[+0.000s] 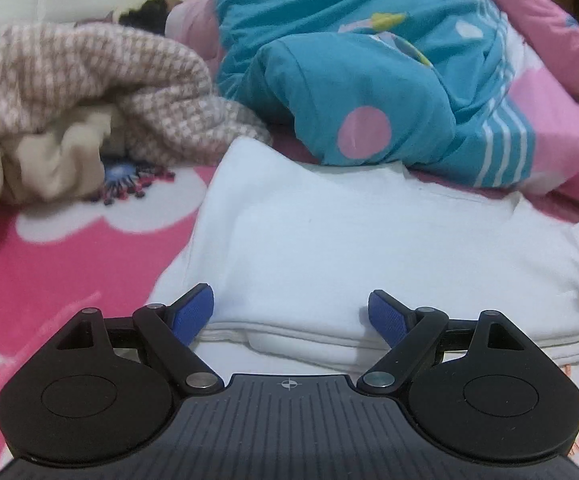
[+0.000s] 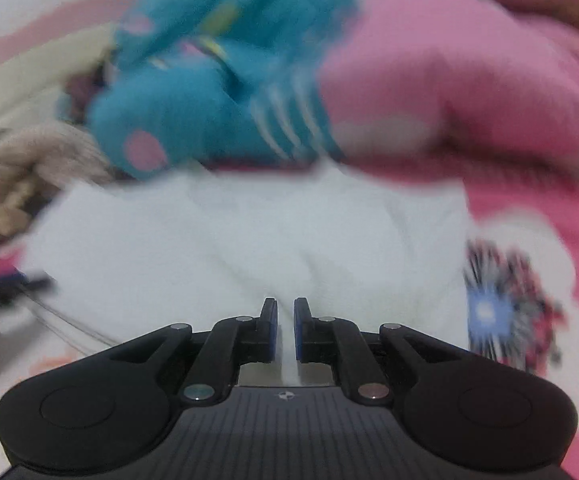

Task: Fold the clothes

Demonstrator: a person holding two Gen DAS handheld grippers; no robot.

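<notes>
The white garment (image 1: 329, 248) lies across the centre and lower half of both views on the pink printed bedcover (image 1: 69, 280). In the left wrist view its near edge shows several stacked layers, so it already lies folded over at least once. The left gripper (image 1: 291, 314) sits at bottom centre with its blue pads spread wide on either side of that layered edge and nothing between them, a stance that would suit either taking the edge or having let it go. The right gripper (image 2: 285, 320), bottom centre of its own blurred view, has its pads drawn almost together on a thin ridge of the white cloth, a pinch that would allow that part to be lifted or dragged. A teal spotted quilt (image 1: 349, 80) fills the upper centre, and a checked beige blanket (image 1: 89, 80) is bunched at upper left, both beyond the garment's far edge and off the folding area.
</notes>
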